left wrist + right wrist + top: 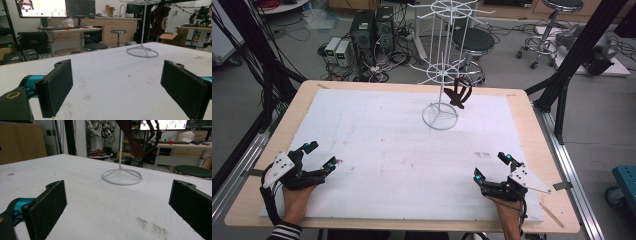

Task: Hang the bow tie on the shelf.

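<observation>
Apparently pre-reach: both grippers, left [321,156] and right [490,165], rest with fingers spread empty; approach dark brown strap [459,93] on white wire rack [442,75] slowly, avoiding hooks.

Grey floor [257,95], black stools [473,40] (computer towers [372,30] behind).

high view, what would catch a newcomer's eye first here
The tall white wire display rack stands at the far middle of the white-covered table, with a dark brown strappy item hanging from one of its lower hooks. Nearer the person, the left gripper and the right gripper rest at the table's two near corners, jaws spread wide and holding nothing.
</observation>
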The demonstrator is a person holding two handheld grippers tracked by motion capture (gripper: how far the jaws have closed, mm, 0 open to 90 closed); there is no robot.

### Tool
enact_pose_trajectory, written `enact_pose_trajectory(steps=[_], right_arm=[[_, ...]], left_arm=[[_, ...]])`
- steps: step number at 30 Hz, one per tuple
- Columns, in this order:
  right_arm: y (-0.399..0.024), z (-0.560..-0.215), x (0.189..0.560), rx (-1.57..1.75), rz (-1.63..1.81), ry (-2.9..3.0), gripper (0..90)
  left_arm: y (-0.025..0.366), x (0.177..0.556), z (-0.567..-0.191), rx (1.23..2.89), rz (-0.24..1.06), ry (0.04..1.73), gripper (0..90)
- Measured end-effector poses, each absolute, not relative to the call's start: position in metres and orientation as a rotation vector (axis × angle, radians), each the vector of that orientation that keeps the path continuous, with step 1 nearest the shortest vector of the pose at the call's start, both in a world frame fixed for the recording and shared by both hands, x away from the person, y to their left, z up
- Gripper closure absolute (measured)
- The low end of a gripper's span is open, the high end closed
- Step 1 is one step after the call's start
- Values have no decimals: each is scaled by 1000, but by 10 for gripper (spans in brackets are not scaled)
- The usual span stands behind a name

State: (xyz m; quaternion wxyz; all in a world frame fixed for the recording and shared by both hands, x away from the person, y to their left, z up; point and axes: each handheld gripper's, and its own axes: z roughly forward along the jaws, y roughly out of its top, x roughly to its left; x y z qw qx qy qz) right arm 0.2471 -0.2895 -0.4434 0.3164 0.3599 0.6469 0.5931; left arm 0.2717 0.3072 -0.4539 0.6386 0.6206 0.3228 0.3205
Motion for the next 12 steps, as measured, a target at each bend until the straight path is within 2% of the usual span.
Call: enact_pose_trajectory(steps=[12], right_arm=[[-288, -451, 248, 919, 1534, 1690, 7]], left_arm=[[307, 271, -454, 1415, 740, 733, 112]])
